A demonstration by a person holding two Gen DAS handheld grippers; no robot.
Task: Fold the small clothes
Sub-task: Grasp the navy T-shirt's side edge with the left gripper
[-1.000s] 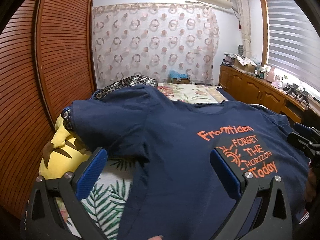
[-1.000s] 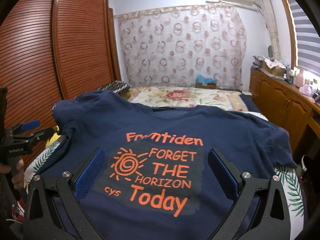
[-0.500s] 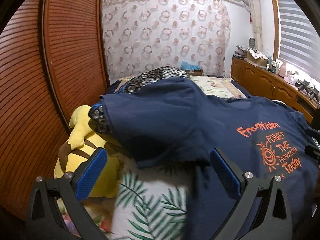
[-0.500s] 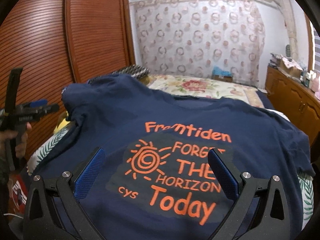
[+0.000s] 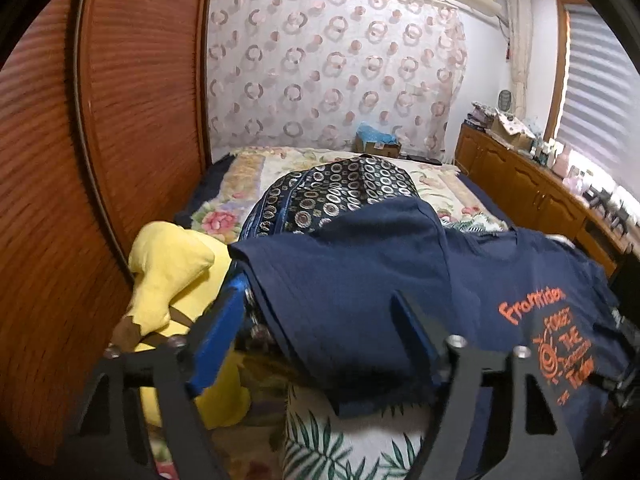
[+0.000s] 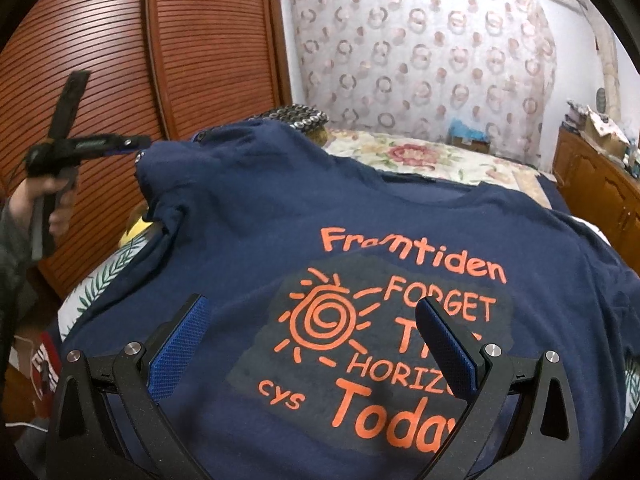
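Item 1: navy T-shirt (image 6: pixel 280 220), printed in orange "Framtiden FORGET THE HORIZON Today", which we find spread face-up over the bed (image 5: pixel 360 452) with its leaf-print sheet. Its left sleeve (image 5: pixel 340 280) lies draped over a dark ring-patterned cushion (image 5: pixel 344 192), beside a yellow plush toy (image 5: pixel 172 272).

Item 2: left gripper (image 5: pixel 320 320). We record its 2 blue-padded fingers (image 5: pixel 216 336) as standing wide apart, the sleeve's hem lying between them; neither pad visibly presses the cloth. From the right wrist view we see this gripper (image 6: pixel 132 144) at the sleeve's edge, held by a hand (image 6: pixel 36 196).

Item 3: right gripper (image 6: pixel 316 340). We note its jaws spread wide and holding nothing, poised above the printed sun on the shirt's chest.

Item 4: surroundings. We list a slatted wooden wardrobe (image 5: pixel 120 120) on the left, a circle-patterned curtain (image 5: pixel 340 72) at the far wall, and a wooden sideboard (image 5: pixel 520 188) on the right.
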